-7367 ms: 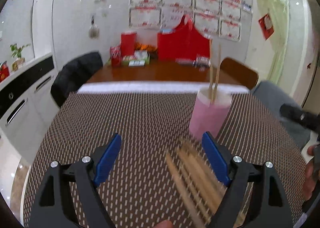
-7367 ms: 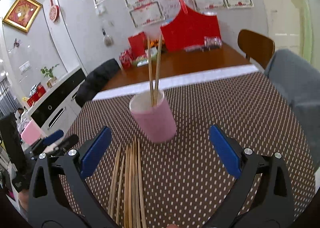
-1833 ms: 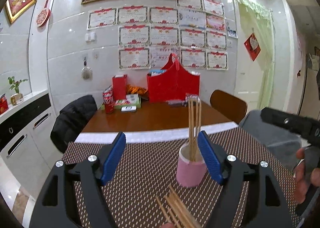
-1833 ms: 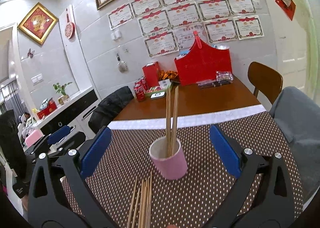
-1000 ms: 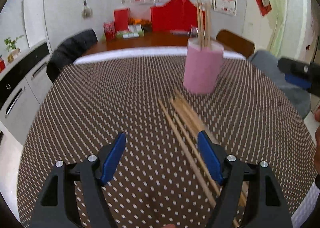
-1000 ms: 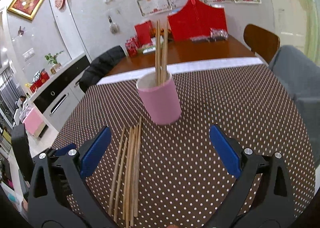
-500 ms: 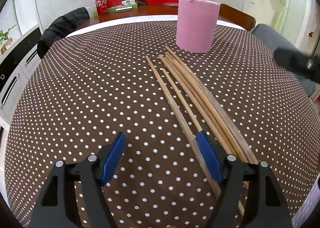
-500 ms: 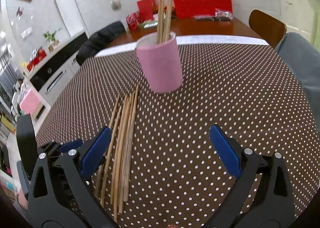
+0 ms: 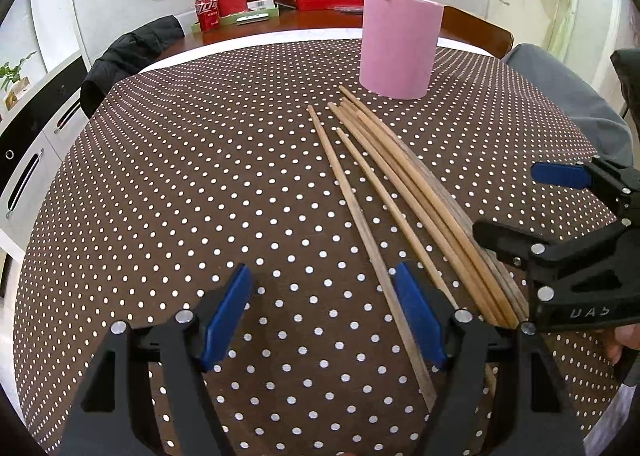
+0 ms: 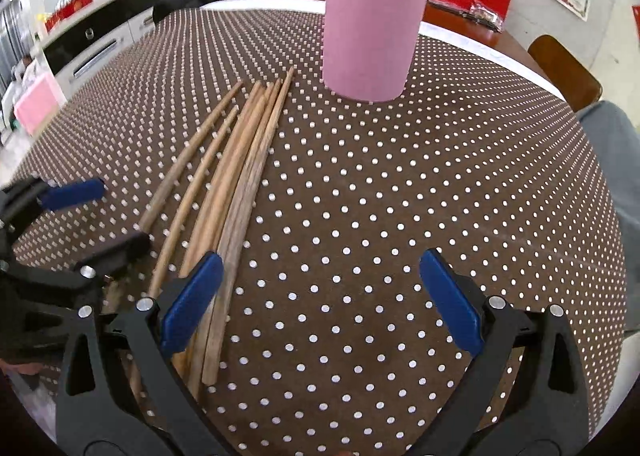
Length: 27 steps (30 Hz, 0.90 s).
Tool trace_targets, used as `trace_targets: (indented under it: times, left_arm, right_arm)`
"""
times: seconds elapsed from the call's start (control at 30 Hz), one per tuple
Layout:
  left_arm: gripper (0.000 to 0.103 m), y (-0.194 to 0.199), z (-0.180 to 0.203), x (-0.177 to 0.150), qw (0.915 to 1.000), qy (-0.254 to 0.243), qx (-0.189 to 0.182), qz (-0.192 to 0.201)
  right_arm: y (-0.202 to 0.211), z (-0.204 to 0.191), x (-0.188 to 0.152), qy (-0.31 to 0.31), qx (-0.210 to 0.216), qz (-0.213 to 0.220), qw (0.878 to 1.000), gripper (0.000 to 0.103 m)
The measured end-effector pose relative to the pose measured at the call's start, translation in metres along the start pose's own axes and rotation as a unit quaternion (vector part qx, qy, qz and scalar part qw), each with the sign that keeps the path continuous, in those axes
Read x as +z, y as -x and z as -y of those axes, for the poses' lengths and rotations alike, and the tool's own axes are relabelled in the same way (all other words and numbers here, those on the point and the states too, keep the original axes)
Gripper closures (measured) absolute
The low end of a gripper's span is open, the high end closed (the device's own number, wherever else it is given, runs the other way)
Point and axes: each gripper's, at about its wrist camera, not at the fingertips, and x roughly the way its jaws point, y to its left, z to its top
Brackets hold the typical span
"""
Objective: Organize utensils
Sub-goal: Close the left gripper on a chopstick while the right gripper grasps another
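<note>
Several wooden chopsticks lie side by side on the brown polka-dot tablecloth, pointing at a pink cup that holds a few upright chopsticks. They also show in the right wrist view, in front of the cup. My left gripper is open and empty, low over the cloth, its right finger beside the leftmost chopstick. My right gripper is open and empty, its left finger over the near ends of the bundle. It also shows at the right of the left wrist view.
The table's near edge lies just below both grippers. A dark jacket on a chair and a wooden chair stand beyond the table. Red boxes and cans sit on a far wooden table. White cabinets run along the left.
Both grippers have come down from high above the table to just over the near ends of the chopsticks. The right gripper has come into the left wrist view.
</note>
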Motion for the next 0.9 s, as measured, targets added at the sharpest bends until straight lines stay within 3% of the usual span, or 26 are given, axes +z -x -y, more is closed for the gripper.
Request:
trace_targets:
  times: [0.53, 0.8, 0.9]
  left_arm:
    - [0.029, -0.003, -0.001, 0.006, 1.0, -0.001, 0.001, -0.002]
    - [0.029, -0.018, -0.008, 0.029, 0.9999, -0.002, 0.01, -0.01]
    - [0.029, -0.026, -0.014, 0.042, 0.9997, 0.005, 0.011, -0.02]
  right_arm:
    - [-0.027, -0.001, 0.027, 0.001, -0.005, -0.019, 1.0, 0.007]
    - [-0.04, 0.001, 0.049, -0.001, 0.013, -0.017, 1.0, 0.019]
    - [-0.048, -0.001, 0.063, 0.002, 0.016, -0.018, 1.0, 0.029]
